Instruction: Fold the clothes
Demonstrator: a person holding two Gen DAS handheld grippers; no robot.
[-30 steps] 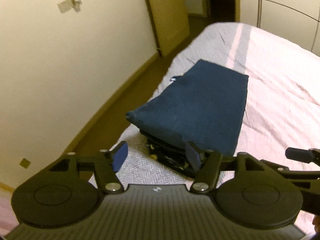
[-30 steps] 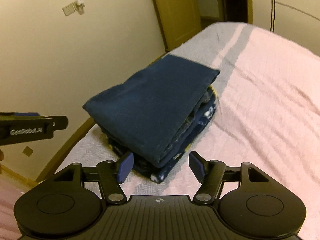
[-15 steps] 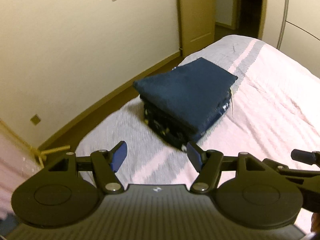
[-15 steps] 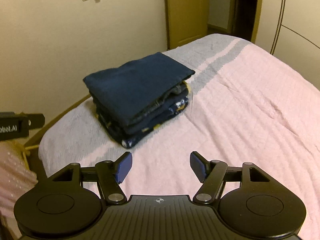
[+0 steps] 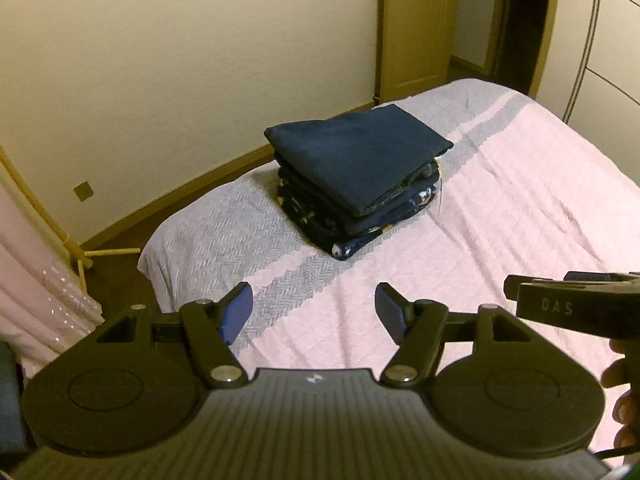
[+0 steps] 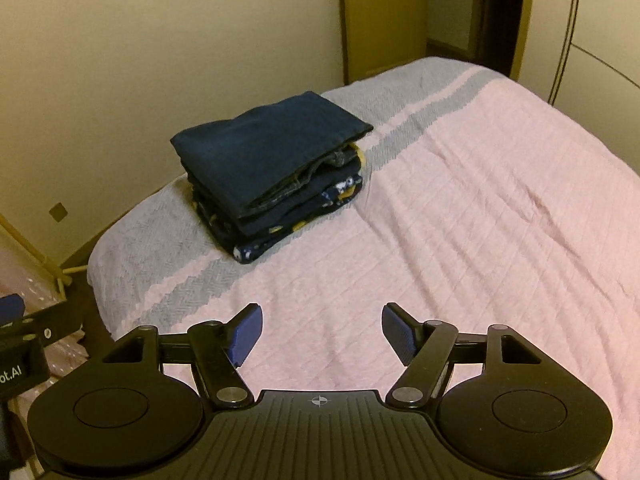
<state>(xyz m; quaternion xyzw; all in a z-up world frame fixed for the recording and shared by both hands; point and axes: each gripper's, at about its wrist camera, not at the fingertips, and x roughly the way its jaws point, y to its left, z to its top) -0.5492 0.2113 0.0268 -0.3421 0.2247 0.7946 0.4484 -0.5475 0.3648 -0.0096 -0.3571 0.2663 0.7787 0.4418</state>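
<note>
The left gripper (image 5: 312,312) hovers level over the near part of the bed, pointing forward toward the far wall, well short of the clothes; the right gripper (image 6: 318,334) hangs beside it at much the same height and heading, its black body also showing at the right edge of the left wrist view, with a bit of the person's fingers (image 5: 618,404) just behind it. At the far left a pink curtain (image 5: 36,280) hangs by a wooden pole, and a cream wall (image 5: 160,80) with a low socket and high switches runs along that side down to a dark wooden floor. The bed (image 5: 500,220) fills the middle and right — a pink quilted cover with a grey herringbone band along its left edge. The stack of folded clothes (image 5: 356,172) sits on the far left part of the bed, mostly on the grey band: a plain navy piece on top, patterned dark pieces with yellow and white specks below, edges roughly squared. Beyond it stands a wooden door (image 5: 412,28), and a pale wardrobe (image 6: 600,40) lines the far right. Both tools have their blue-padded fingers spread wide — nothing between them, nothing touched.
</note>
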